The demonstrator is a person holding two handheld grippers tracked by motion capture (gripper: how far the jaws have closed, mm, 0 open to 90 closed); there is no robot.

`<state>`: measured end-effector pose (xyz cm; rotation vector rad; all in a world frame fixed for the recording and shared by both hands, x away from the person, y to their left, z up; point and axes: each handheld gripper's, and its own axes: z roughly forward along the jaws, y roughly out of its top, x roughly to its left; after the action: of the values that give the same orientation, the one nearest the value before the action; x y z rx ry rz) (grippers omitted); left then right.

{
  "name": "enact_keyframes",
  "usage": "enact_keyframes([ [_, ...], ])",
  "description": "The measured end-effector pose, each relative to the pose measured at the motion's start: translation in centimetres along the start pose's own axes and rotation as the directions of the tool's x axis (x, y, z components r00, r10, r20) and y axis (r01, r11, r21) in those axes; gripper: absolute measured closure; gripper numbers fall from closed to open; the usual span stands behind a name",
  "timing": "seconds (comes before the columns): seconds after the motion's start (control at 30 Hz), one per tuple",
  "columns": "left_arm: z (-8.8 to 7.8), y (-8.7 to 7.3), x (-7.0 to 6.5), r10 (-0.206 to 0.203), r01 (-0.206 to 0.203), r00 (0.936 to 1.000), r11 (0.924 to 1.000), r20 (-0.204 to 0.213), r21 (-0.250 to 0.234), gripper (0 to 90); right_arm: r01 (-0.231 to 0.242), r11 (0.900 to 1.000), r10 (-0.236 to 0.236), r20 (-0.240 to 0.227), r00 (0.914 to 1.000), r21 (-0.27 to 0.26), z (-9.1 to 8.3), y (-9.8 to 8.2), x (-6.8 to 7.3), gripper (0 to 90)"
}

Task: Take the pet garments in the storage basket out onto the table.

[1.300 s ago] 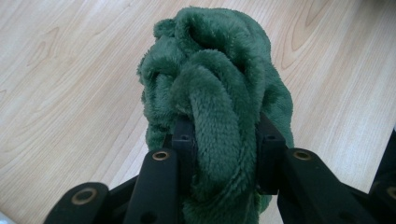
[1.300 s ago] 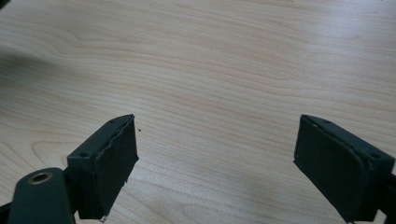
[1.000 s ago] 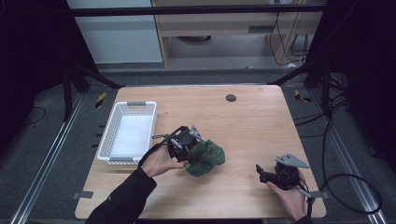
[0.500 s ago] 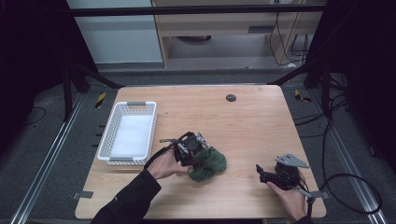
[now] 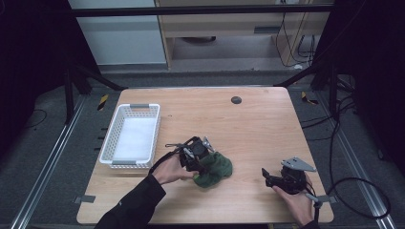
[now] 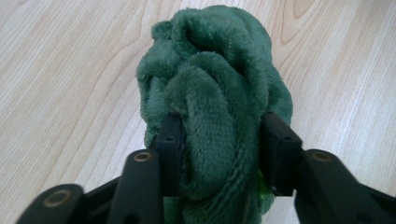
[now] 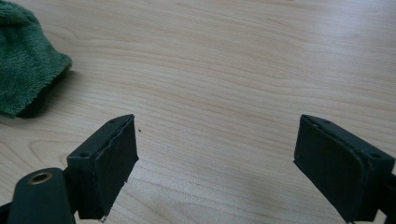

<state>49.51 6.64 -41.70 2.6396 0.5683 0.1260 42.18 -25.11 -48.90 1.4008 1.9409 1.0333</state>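
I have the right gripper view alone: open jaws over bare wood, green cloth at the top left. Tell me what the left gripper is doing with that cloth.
Observer: The left gripper has a fold of the cloth between its jaws, touching both pads. The jaws have just been opening.
Operator: Say whether the cloth is lifted.
Observer: No. In the high view it lies bunched on the table, near the person's edge.
Operator: Name what else is on the table.
Observer: A white basket stands left of the cloth, apart from it.
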Motion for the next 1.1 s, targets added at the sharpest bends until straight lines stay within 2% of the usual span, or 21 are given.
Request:
enact_keyframes([
  [0.2,-0.3,-0.2,-0.1,-0.002,0.002,1.0,0.9999,-0.002,-0.015,45.6,0.0,1.0,0.0,0.0,1.0,0.001,0.0,0.0,0.0,13.1],
  [0.37,-1.0,-0.4,-0.2,-0.005,0.004,0.9998,0.998,-0.017,-0.063,33.5,0.002,1.0,-0.002,0.002,1.0,0.001,0.0,0.0,0.0,12.9],
  [0.5,-1.7,-0.7,-0.4,-0.006,0.003,0.9993,0.9951,-0.036,-0.099,27.6,-0.001,1.0,0.001,0.002,1.0,0.0,0.0,0.0,0.0,12.7],
  [0.8,-3.1,-1.9,-0.4,-0.047,0.033,0.9962,0.9834,-0.074,-0.178,25.9,0.003,1.0,-0.003,0.014,0.9999,-0.006,0.0,0.0,-0.1,12.2],
  [0.87,-3.4,-2.3,-0.4,-0.066,0.048,0.9945,0.979,-0.082,-0.198,25.9,0.003,1.0,-0.003,0.017,0.9999,-0.006,0.0,0.0,-0.1,12.1],
  [0.97,-4.1,-3.0,-0.3,-0.093,0.07,0.9917,0.9684,-0.088,-0.24,25.7,0.002,1.0,-0.002,0.02,0.9998,-0.006,0.0,0.0,-0.1,11.9],
  [1.1,-4.9,-4.1,-0.2,-0.14,0.107,0.9864,0.943,-0.086,-0.315,24.9,0.001,1.0,-0.001,0.021,0.9998,-0.006,0.1,0.0,-0.1,11.8],
])
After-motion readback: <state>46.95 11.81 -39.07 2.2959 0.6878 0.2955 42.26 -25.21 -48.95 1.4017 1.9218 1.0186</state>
